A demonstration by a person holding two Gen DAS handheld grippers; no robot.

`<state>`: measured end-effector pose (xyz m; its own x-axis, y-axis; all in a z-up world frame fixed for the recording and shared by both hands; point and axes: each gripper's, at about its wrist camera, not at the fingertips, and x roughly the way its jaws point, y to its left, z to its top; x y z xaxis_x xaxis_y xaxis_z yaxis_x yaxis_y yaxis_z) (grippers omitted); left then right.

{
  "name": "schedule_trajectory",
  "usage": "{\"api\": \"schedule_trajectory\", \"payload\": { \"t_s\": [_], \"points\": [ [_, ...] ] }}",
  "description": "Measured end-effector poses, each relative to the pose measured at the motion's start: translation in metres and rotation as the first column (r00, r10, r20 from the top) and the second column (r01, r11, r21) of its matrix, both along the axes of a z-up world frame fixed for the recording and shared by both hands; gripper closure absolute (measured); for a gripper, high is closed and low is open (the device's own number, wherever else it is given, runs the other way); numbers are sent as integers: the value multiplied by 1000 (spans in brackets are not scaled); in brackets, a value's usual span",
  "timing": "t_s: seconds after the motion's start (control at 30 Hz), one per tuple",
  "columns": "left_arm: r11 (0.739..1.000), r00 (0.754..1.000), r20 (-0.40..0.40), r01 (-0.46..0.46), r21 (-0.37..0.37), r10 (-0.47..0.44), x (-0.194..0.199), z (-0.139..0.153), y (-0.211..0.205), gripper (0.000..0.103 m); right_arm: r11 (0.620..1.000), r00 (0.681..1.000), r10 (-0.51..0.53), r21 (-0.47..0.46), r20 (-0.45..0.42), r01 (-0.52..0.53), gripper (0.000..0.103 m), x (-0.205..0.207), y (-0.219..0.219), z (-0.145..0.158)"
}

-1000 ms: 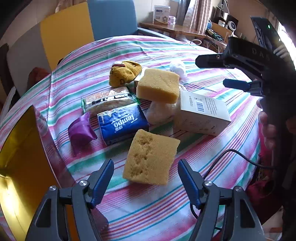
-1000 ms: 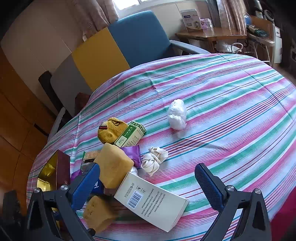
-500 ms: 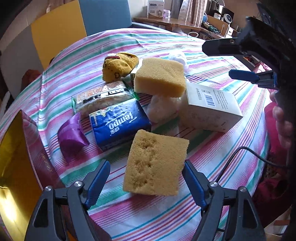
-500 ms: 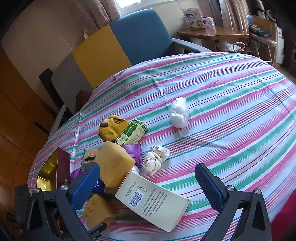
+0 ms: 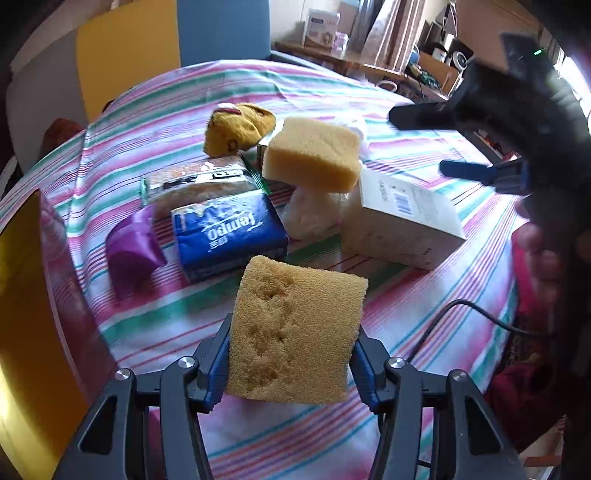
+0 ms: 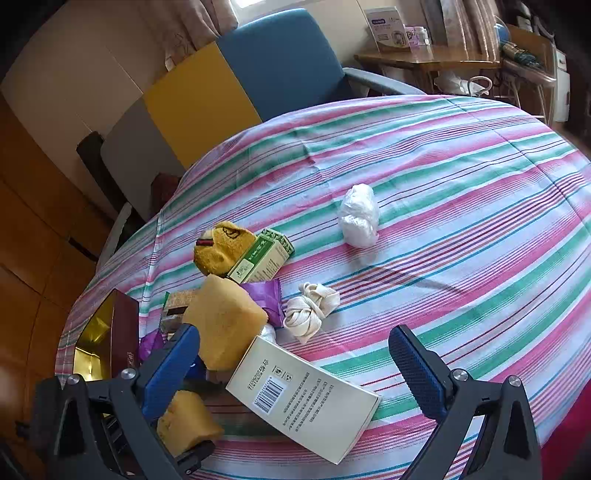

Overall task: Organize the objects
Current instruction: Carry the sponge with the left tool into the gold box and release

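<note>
Sponge [image 5: 295, 332] before tissue pack [image 5: 227, 236]; box [image 5: 402, 221] right.

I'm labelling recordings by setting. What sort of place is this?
Probably a home living or dining room: a round table under a striped tablecloth, an upholstered blue armchair behind it, curtains at a window, and a cluttered wooden side desk.

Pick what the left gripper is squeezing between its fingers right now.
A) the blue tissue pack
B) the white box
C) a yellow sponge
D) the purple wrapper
C: in the left wrist view the left gripper has both blue pads pressed against the yellow sponge.
</note>
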<state>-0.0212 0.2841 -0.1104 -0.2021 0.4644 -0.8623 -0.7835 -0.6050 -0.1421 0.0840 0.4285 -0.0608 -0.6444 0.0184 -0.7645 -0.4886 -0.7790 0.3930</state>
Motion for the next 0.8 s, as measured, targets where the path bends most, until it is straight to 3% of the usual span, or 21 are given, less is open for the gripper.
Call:
{"api": "schedule_trajectory", "payload": {
  "t_s": [0.2,0.33,0.4,0.53,0.7,0.8],
  "points": [
    [999,999,24,-37,33,36,6,13,-19,46,995,993,101,-28,56,-99,0,-12,-15,-13],
    [997,999,36,-42,66,40,14,25,-33,46,979,972,203,-35,120,-200,0,-22,-36,-25],
    [995,998,28,-50,86,48,12,33,-39,46,967,954,255,-20,158,-255,6,-26,-50,-29],
    [990,997,15,-76,120,75,15,49,-61,46,952,926,288,33,246,-305,42,-31,-66,-40],
    [978,989,14,-149,143,148,6,57,-91,46,946,909,296,44,294,-322,44,-34,-68,-47],
    [961,972,6,-233,152,235,-6,62,-122,46,941,904,293,71,312,-330,48,-36,-71,-48]
  ]
}}
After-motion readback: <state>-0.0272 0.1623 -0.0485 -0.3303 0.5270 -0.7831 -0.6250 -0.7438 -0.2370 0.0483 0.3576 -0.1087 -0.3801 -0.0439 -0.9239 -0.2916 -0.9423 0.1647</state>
